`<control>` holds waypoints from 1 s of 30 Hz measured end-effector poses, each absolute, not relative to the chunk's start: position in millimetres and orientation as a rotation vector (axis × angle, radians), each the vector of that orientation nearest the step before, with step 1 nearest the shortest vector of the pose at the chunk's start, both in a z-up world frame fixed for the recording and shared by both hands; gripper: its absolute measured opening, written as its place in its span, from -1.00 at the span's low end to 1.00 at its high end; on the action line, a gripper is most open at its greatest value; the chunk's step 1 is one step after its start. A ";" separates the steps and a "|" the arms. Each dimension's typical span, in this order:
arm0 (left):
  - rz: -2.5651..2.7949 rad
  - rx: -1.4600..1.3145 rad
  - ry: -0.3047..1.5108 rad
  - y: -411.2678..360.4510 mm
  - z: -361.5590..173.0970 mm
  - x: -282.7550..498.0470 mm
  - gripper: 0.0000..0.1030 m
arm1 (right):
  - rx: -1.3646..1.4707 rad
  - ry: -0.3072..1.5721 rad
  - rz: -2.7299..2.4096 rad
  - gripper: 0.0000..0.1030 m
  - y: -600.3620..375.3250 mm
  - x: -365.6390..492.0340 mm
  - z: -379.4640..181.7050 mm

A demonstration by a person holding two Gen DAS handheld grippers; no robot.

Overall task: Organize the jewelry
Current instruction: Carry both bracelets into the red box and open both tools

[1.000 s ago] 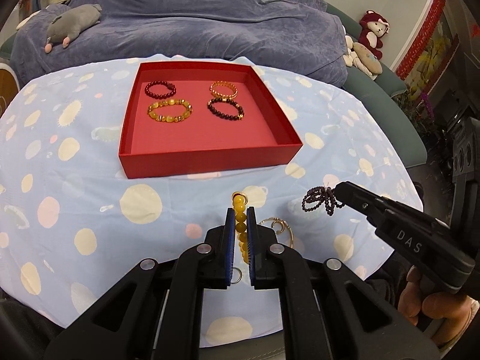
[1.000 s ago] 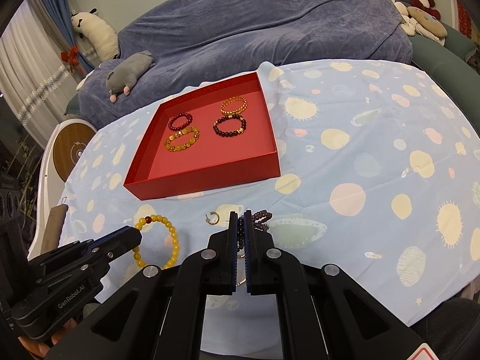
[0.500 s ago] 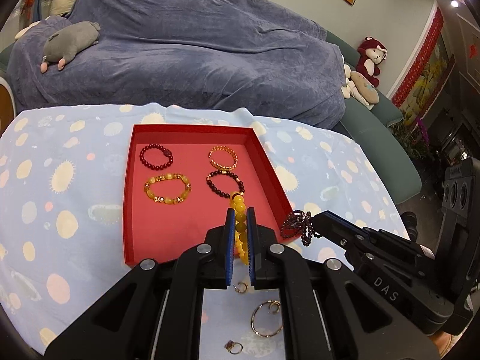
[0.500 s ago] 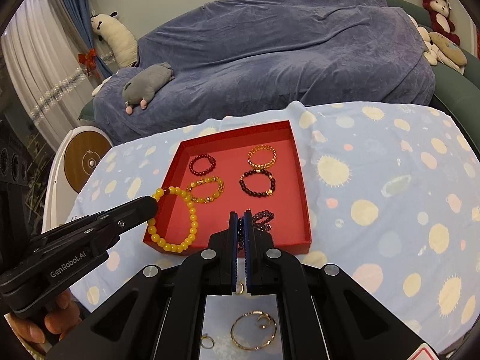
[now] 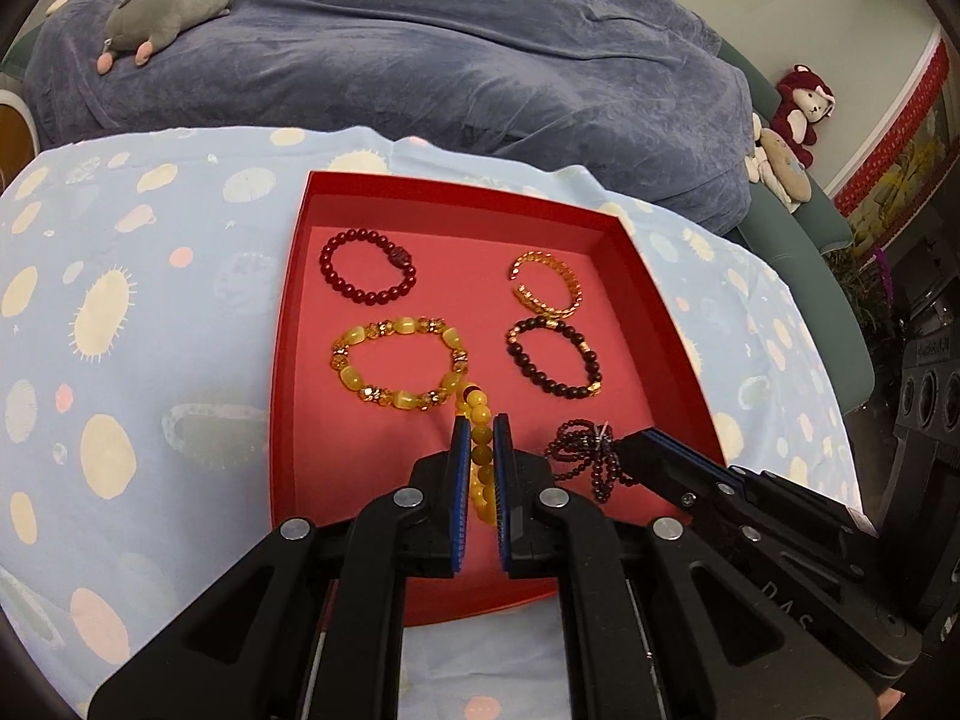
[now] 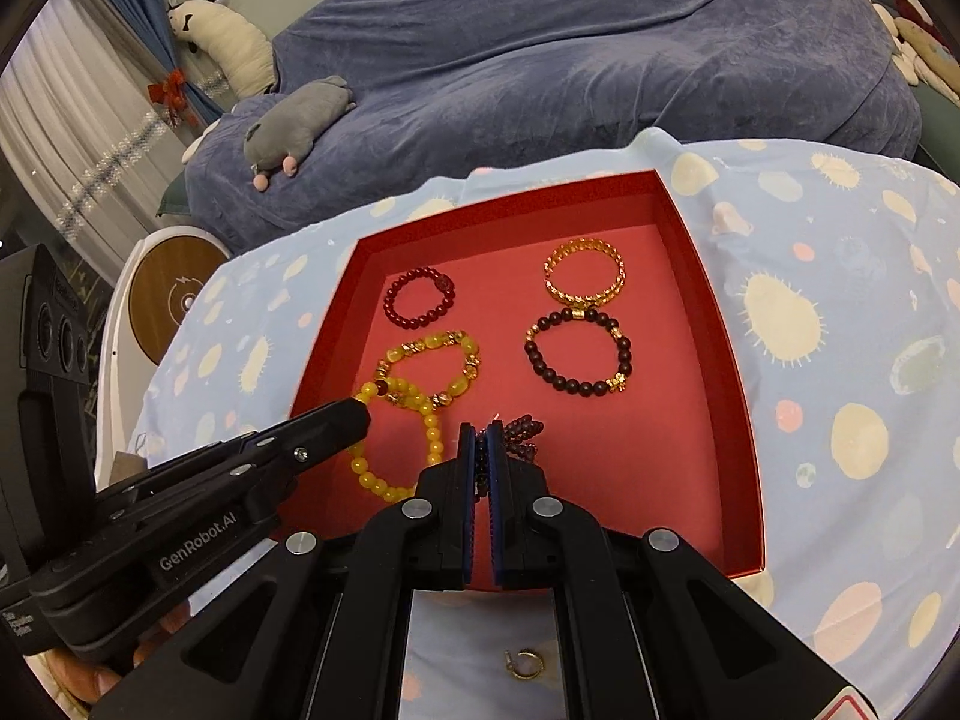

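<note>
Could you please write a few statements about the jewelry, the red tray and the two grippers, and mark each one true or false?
1. Four bracelets lie flat in the shallow red tray. True.
2. The left gripper holds a gold chain bracelet. False: it grips a yellow bead bracelet.
3. The right gripper is shut on a dark purple bead strand. True.
4. Both grippers hover over the sofa. False: both are over the tray.
5. A small gold hoop earring lies inside the tray. False: it lies on the spotted blue tablecloth.
</note>
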State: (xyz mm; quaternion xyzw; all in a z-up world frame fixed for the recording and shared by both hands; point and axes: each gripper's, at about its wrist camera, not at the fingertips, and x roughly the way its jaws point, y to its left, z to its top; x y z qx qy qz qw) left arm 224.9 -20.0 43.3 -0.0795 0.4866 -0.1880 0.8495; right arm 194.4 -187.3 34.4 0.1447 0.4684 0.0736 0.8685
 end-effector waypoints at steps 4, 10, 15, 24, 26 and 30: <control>-0.362 -0.146 1.043 -13.7 28.0 230.1 -0.86 | 0.288 1.012 0.109 -0.93 -198.3 199.6 17.0; -0.337 -0.123 1.050 -9.4 17.3 233.5 -0.86 | 0.245 1.017 0.059 -0.92 -210.3 207.1 9.5; -0.330 -0.152 1.035 -6.1 19.5 229.2 -0.58 | 0.225 0.985 0.033 -0.77 -213.7 204.3 17.4; -0.308 -0.149 0.991 -3.8 37.3 210.7 -0.24 | 0.238 0.947 0.027 -0.56 -214.7 173.9 33.1; -0.314 -0.146 0.986 -4.0 40.8 203.0 -0.24 | 0.239 0.943 0.025 -0.53 -215.0 164.1 35.0; -0.321 -0.142 0.973 -4.4 47.5 184.4 -0.24 | 0.269 0.945 0.019 -0.51 -218.4 144.8 37.4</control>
